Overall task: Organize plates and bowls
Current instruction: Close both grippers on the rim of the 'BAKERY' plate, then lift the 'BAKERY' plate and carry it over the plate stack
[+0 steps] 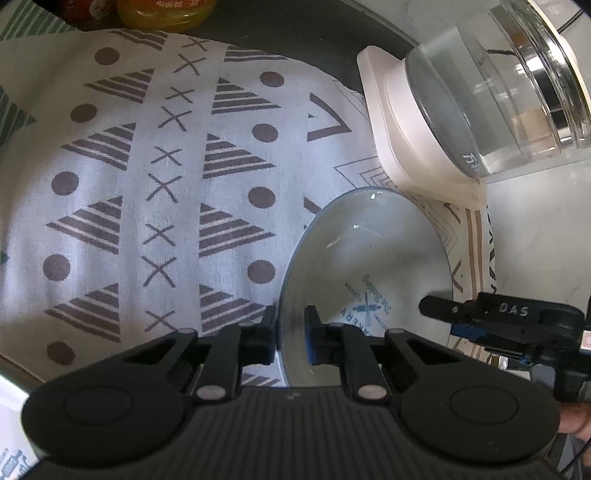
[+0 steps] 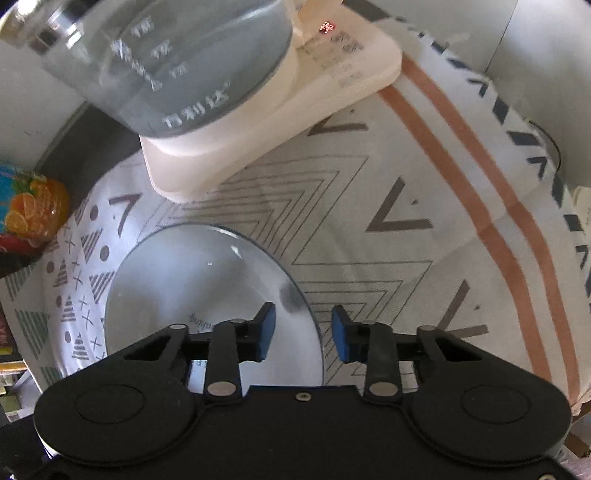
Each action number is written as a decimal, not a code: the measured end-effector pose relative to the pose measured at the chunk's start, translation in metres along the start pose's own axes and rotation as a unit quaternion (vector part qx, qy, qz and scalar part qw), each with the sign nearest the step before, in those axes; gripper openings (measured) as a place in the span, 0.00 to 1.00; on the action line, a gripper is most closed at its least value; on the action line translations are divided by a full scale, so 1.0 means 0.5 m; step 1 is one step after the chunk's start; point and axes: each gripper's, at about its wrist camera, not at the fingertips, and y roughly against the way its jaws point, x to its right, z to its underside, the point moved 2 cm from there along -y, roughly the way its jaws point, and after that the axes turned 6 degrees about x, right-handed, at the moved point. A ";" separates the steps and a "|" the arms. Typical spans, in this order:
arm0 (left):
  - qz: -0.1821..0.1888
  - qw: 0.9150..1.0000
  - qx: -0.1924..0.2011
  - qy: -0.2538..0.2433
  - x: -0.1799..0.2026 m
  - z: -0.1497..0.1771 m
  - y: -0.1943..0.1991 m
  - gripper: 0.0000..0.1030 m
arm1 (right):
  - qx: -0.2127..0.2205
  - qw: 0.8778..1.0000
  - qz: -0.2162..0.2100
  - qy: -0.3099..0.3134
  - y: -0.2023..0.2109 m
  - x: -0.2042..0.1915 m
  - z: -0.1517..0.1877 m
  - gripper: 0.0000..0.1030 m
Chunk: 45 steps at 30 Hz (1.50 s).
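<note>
A pale white plate [image 1: 373,258] with blue "Bakery" lettering rests on a patterned cloth. My left gripper [image 1: 290,334] has its two fingers close on either side of the plate's left rim, shut on it. In the right wrist view the same plate [image 2: 199,284] lies at lower left. My right gripper [image 2: 303,332] is open, its fingers straddling the plate's right rim with a clear gap. The right gripper also shows at the right of the left wrist view [image 1: 439,306].
A glass kettle [image 1: 498,88] on a white base [image 1: 406,140] stands just behind the plate; it also shows in the right wrist view [image 2: 177,62]. The patterned cloth [image 1: 147,184] covers the table. Orange jars [image 1: 166,11] sit at the far left edge.
</note>
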 end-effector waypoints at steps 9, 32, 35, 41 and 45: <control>0.004 1.000 0.014 0.006 -0.033 -0.008 0.032 0.08 | 0.026 0.999 -0.019 0.026 0.002 -0.014 -0.005 0.19; -0.003 0.993 0.105 0.051 -0.123 -0.012 0.204 0.07 | 0.081 0.982 -0.165 0.043 0.083 -0.102 0.010 0.04; -0.004 0.992 0.115 0.053 -0.130 -0.004 0.233 0.07 | 0.083 0.980 -0.176 0.050 0.095 -0.111 0.018 0.04; -0.008 0.989 0.136 0.062 -0.140 0.013 0.282 0.07 | 0.088 0.975 -0.195 0.065 0.121 -0.131 0.040 0.04; -0.011 0.987 0.148 0.069 -0.150 0.034 0.313 0.07 | 0.092 0.971 -0.206 0.077 0.139 -0.144 0.056 0.04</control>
